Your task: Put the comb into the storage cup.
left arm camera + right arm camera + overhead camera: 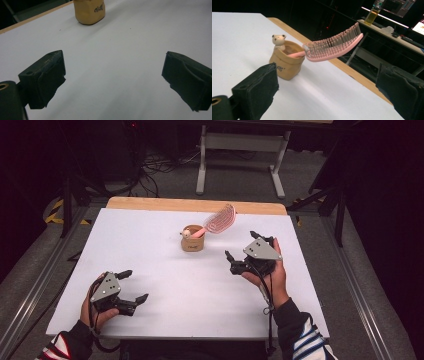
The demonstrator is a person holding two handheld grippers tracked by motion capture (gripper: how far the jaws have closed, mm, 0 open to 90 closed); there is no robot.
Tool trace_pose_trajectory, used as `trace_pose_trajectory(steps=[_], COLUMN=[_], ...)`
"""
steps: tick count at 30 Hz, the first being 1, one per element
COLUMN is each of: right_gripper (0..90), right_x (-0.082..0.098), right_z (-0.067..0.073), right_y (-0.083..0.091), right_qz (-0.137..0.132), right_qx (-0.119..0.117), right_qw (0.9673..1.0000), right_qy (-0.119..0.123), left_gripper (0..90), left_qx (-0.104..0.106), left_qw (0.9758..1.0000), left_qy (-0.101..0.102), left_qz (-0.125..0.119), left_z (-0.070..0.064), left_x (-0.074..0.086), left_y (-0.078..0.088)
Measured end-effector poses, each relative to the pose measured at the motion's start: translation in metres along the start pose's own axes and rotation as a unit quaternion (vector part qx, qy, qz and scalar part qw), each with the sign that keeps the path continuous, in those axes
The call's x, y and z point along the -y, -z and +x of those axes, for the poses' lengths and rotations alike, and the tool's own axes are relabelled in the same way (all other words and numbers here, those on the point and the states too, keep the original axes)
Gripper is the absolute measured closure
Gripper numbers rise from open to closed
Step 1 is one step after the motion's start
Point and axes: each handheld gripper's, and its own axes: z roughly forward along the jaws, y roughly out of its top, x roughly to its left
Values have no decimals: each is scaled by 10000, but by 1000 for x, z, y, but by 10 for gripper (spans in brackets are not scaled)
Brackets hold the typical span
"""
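A small tan cup [192, 241] with a bear figure [278, 40] on its rim stands on the white table [165, 285], toward the back middle. A pink hairbrush [220, 220] rests with its handle in the cup and its bristled head sticking out to the right [334, 46]. My right gripper [242, 247] is open, just right of the cup, nothing between its fingers. My left gripper [132, 286] is open near the front left, far from the cup [89, 11].
The table's wooden back edge [195, 205] runs behind the cup. A metal stand [240, 150] and cables lie on the floor beyond. A bottle [372, 13] sits on a far desk in the right gripper view.
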Motion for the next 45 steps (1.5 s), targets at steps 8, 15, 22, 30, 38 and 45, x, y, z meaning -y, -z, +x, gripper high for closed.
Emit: trace_pose_trajectory(steps=[8,15,22,30,38,45], right_gripper=[47,43,39,40,40,40], right_x=[8,19,31,47,64,82], right_z=[12,19,22,22,20,15], right_y=[10,14,18,26,33,38], right_qz=[-83,-86,-115,-172,-127,28], right_qx=[-88,-91,-206,-225,-193,-84], right_qw=[9994,9995,9993,9994,9996,9999], right_qy=[311,273,286,173,162,79], left_gripper=[55,55,56,55,55,55], left_qx=[6,9,28,20,25,23], left_qw=[10000,10000,10000,10000,10000,10000], left_qy=[7,-2,-14,-15,-12,-10], left_qz=[3,3,32,56,71,92], left_z=[1,-1,-1,-1,-1,-1], left_x=[0,0,0,1,1,1], left_y=[-1,-1,-2,-2,-3,-3])
